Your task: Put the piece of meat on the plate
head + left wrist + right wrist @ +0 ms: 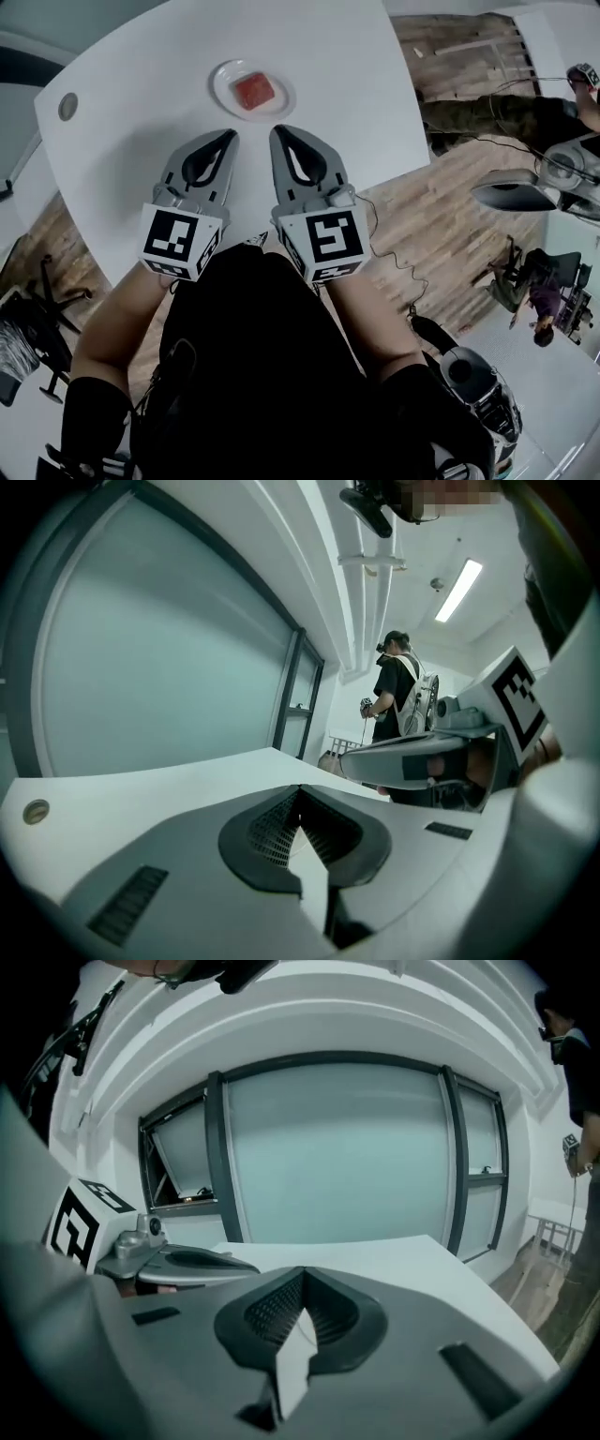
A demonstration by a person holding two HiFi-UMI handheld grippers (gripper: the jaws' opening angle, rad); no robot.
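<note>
Left tool (pixel 231 136) and right tool (pixel 277 131) were both clenched on nothing, side by side over the white counter (pixel 131 155), near the plate (pixel 223 91) on which the piece of meat (pixel 253 91) lay.

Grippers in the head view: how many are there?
2. The left gripper and the right gripper sit side by side above the table, just short of the plate. None seems hidden.

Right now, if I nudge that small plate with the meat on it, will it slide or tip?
Probably slides: the plate looks shallow and sits flat on the smooth white table. Tipping seems unlikely, since the meat lies near its middle.
</note>
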